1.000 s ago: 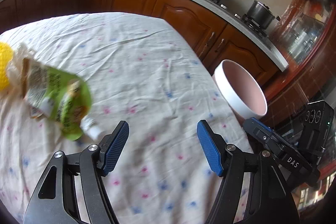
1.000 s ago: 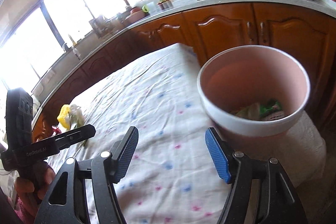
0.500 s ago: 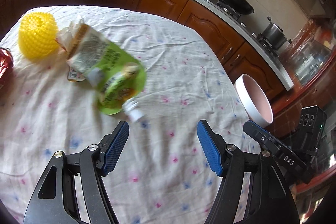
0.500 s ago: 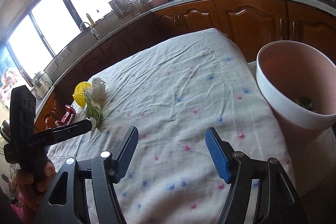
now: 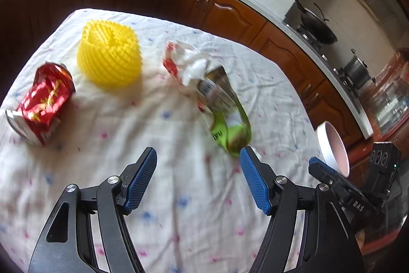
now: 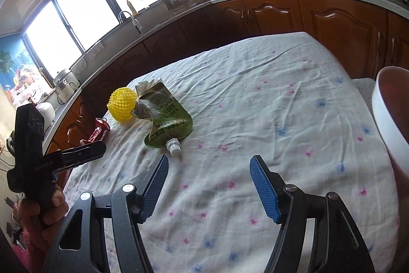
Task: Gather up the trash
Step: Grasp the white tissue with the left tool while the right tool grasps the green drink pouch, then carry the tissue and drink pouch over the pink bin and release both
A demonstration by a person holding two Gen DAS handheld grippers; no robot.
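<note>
On the flowered tablecloth (image 5: 179,209) lie a green spouted pouch (image 5: 225,117), a crumpled white and red wrapper (image 5: 189,65) touching its far end, a yellow foam net (image 5: 110,58) and a crushed red can (image 5: 41,101). My left gripper (image 5: 198,175) is open and empty, just short of the pouch. My right gripper (image 6: 208,183) is open and empty over the cloth; the pouch (image 6: 166,124), net (image 6: 122,106) and red can (image 6: 98,132) lie ahead to its left. The pink bin (image 6: 391,124) stands at the table's right edge, also in the left wrist view (image 5: 334,147).
Wooden kitchen cabinets (image 6: 306,19) and a countertop curve around behind the table. A wok (image 5: 317,27) and a pot (image 5: 358,71) sit on the stove. The other hand-held gripper (image 6: 46,160) shows at the left of the right wrist view.
Both grippers have swung left, away from the bin and toward the trash. The can and net have come into the left view. The bin has slid to the right edge of the right view.
</note>
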